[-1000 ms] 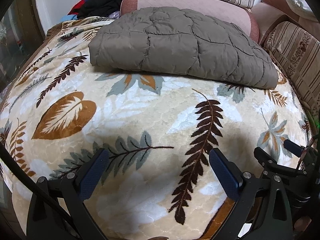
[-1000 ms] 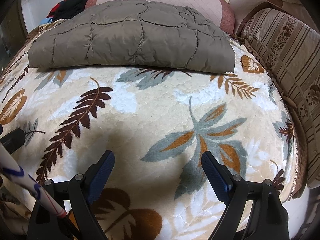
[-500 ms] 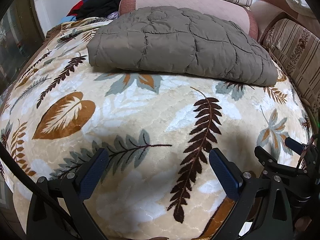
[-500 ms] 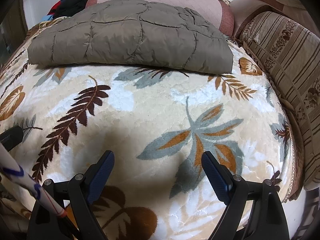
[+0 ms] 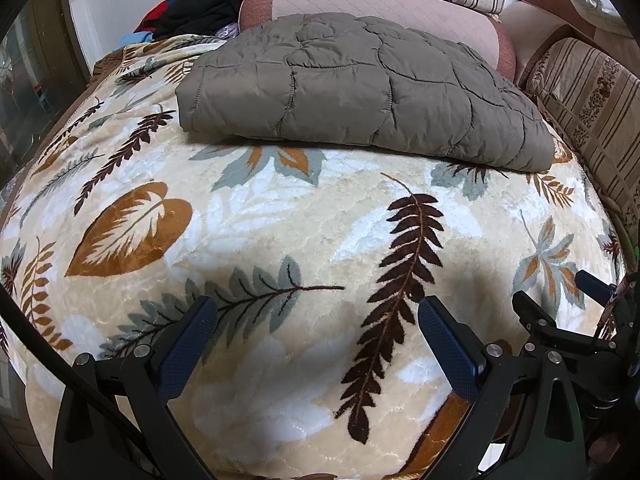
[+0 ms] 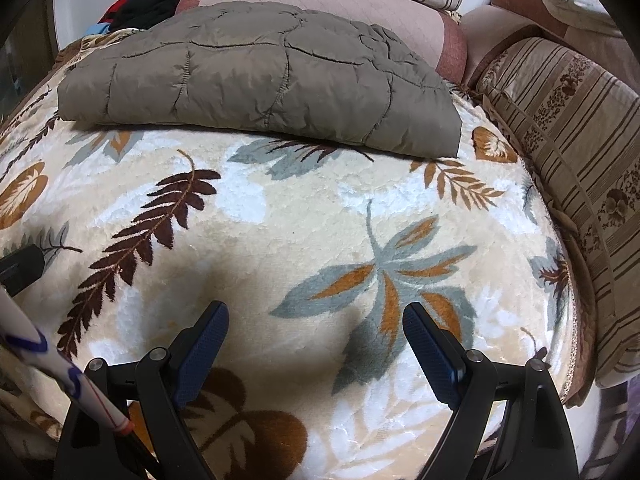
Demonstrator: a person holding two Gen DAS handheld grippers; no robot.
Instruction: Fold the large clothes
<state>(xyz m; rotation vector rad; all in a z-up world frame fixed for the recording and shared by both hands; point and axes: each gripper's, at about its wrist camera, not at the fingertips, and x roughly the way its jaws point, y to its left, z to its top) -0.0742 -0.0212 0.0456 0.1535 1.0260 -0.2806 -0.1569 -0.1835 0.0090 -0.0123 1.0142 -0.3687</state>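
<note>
A grey-brown quilted padded garment lies folded into a flat rectangle at the far side of a leaf-patterned blanket; it also shows in the right wrist view. My left gripper is open and empty, low over the near part of the blanket, well short of the garment. My right gripper is open and empty, also near the front edge. The right gripper's body shows at the right of the left wrist view.
Striped and pink cushions stand behind the garment, a striped sofa arm runs along the right. A pile of dark and red clothes lies at the back left. A white rod with blue marks crosses the lower left.
Both grippers have drifted slightly, so the garment sits a little differently in view. The jaws stay open and the garment has not moved.
</note>
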